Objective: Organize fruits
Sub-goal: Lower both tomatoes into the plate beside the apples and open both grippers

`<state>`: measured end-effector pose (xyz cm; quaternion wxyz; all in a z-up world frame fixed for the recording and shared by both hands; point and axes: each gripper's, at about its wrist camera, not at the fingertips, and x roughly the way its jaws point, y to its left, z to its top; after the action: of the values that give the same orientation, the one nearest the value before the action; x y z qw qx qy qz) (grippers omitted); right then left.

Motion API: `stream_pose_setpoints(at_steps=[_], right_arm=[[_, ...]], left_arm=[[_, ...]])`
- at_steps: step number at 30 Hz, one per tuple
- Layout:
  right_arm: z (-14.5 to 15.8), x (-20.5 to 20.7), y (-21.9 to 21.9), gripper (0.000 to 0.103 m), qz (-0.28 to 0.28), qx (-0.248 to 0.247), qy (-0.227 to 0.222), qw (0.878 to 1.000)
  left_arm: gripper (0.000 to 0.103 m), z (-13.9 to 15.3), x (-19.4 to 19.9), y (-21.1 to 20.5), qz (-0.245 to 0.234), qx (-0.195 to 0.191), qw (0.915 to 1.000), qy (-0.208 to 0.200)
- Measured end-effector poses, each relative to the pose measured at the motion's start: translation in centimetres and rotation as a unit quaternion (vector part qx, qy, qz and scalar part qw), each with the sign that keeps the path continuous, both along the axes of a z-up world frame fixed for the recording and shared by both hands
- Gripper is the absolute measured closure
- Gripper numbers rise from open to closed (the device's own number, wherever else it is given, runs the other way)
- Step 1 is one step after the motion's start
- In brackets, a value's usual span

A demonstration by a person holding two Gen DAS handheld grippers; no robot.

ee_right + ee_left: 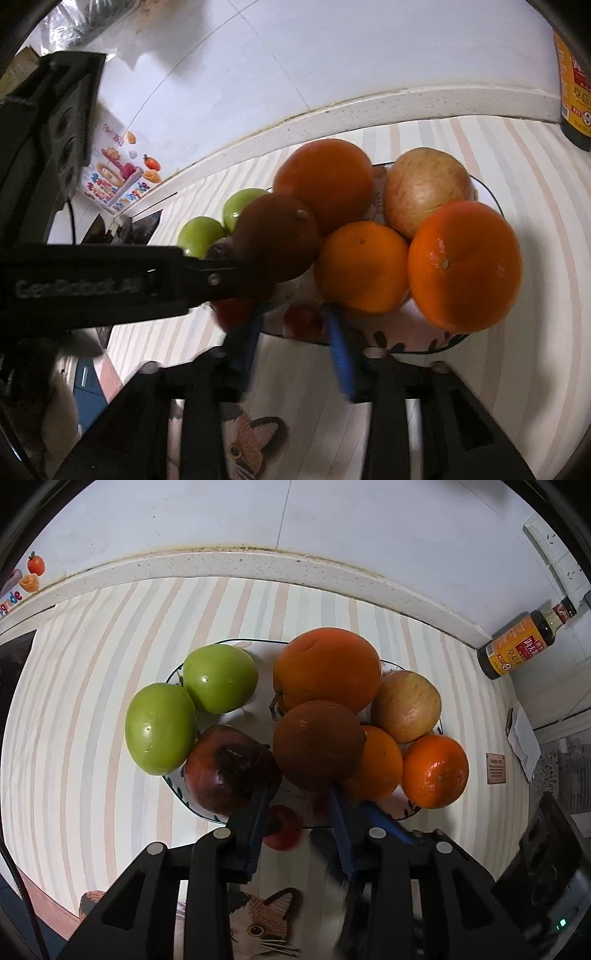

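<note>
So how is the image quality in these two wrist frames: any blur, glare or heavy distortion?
Left wrist view: fruit sharp, small glare spots on the green apples, motion smear beside the left gripper, counter edge bowed by the fisheye. Right wrist view: softer, the right gripper fingers blurred, the nearest orange slightly overexposed, dark vignette at the corners.

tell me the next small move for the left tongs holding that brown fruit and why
Probably lift the brown fruit a little higher. The left tongs appear closed on it just above the crowded plate, with the dark red fruit and an orange close on either side, so moving sideways could nudge them.
</note>
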<state>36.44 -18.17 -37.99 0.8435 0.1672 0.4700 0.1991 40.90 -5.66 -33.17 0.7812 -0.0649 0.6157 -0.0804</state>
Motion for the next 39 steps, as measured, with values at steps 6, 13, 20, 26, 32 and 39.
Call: stream_pose_setpoints(at_steps=[6, 13, 20, 26, 32, 39], right_arm=[[0.9, -1.4, -0.2, 0.015, -0.027, -0.002, -0.004, 1.000], [0.6, -3.6, -0.8, 0.041, -0.028, -0.004, 0.029, 0.999], [-0.7, -6.6, 1.2, 0.052, 0.023, -0.023, 0.050, 0.998], [-1.5, -7.7, 0.1, 0.052, 0.010, -0.025, 0.066, 0.997], [-0.7, -7.4, -0.7, 0.052, -0.013, -0.026, 0.064, 0.998], [-0.6, -7.4, -2.9, 0.052, -0.056, -0.020, 0.066, 0.996]], left_arm=[[0.060, 1.5, -0.3, 0.9, 0.017, 0.007, 0.9994, -0.030], [0.059, 3.6, -3.0, 3.9, 0.033, 0.045, 0.9967, -0.060], [0.059, -4.3, -8.5, 5.8, 0.020, 0.051, 0.9963, 0.066], [0.065, -5.3, -8.3, 4.3, -0.007, 0.023, 0.9987, 0.046], [0.075, -5.6, -7.7, 2.7, -0.044, 0.028, 0.9977, 0.044], [0.076, -5.5, -6.9, 2.4, -0.033, 0.015, 0.9985, 0.041]])
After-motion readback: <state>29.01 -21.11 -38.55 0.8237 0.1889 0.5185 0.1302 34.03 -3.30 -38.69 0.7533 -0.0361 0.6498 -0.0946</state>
